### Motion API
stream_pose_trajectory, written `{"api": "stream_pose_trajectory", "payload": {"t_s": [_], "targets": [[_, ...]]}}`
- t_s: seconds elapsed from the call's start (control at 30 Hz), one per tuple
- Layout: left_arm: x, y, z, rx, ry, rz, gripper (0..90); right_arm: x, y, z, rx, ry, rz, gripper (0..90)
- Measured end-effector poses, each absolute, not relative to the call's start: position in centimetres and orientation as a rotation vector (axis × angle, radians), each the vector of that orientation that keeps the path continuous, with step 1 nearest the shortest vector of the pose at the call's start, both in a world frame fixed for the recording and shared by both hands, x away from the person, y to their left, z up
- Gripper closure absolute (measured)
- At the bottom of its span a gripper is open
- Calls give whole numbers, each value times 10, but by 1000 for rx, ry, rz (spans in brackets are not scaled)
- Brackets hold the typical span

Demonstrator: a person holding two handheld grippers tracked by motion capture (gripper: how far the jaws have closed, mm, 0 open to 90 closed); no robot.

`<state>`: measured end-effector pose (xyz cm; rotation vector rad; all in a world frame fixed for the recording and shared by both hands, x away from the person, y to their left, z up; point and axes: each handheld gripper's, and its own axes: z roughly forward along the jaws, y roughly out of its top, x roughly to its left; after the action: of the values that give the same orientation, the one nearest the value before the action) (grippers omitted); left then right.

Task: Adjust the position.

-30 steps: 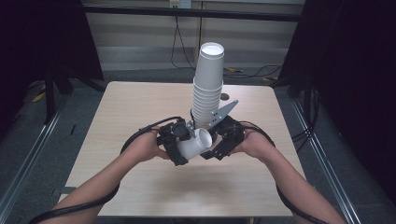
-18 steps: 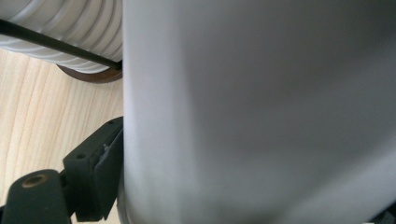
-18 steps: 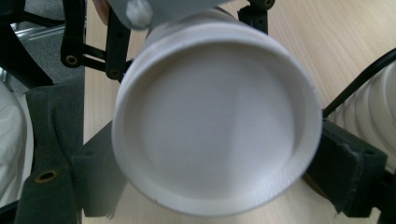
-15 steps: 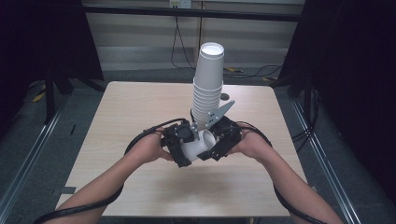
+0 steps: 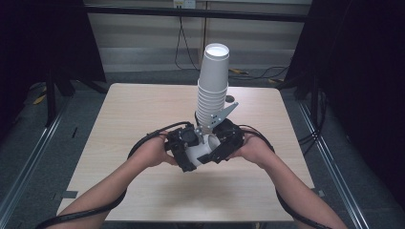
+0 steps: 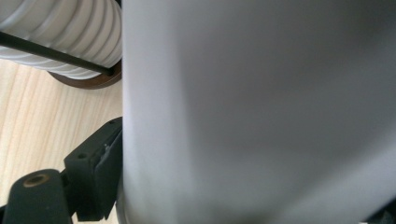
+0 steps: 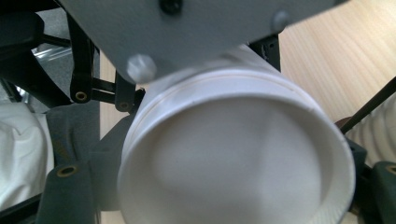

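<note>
Both grippers, left gripper (image 5: 184, 151) and right gripper (image 5: 220, 145), clamp one white paper cup (image 5: 200, 150) lying sideways just in front of the tall cup stack (image 5: 212, 90); right jaws just closed. I'd squeeze gently, so it doesn't crush.

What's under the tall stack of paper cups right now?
A dark round base shows under the stack of cups, sitting on the table. In the high view the grippers and the single cup held between them cover the stack's foot.
</note>
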<state>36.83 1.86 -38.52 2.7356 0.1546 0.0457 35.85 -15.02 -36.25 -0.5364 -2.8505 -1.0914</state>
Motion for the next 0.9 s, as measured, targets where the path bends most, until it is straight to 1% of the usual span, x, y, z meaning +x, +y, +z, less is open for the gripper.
{"api": "stream_pose_trajectory", "payload": {"t_s": [0.07, 0.17, 0.23, 0.43, 0.5, 0.53, 0.63, 0.67, 0.9], "targets": [[368, 19, -386, 2725, 156, 45, 106, 358, -151, -363, -551, -2840, -1090, 232], [368, 25, -384, 2675, 97, 74, 86, 359, -154, -363, -570, -2816, -1099, 234], [368, 26, -382, 2674, 71, 88, 81, 359, -156, -363, -579, -2801, -1114, 233], [368, 30, -379, 2652, 53, 79, 78, 358, -157, -362, -578, -2797, -1139, 232], [368, 31, -379, 2639, 35, 85, 70, 358, -157, -362, -587, -2790, -1138, 233], [368, 32, -378, 2635, 22, 88, 52, 358, -158, -362, -581, -2794, -1137, 233], [368, 35, -378, 2603, 40, 94, 30, 358, -161, -364, -599, -2788, -1128, 232], [370, 38, -376, 2577, 33, 85, 9, 358, -163, -366, -602, -2789, -1131, 232], [373, 45, -375, 2539, 68, 58, 0, 358, -171, -368, -629, -2755, -1157, 231]]}}
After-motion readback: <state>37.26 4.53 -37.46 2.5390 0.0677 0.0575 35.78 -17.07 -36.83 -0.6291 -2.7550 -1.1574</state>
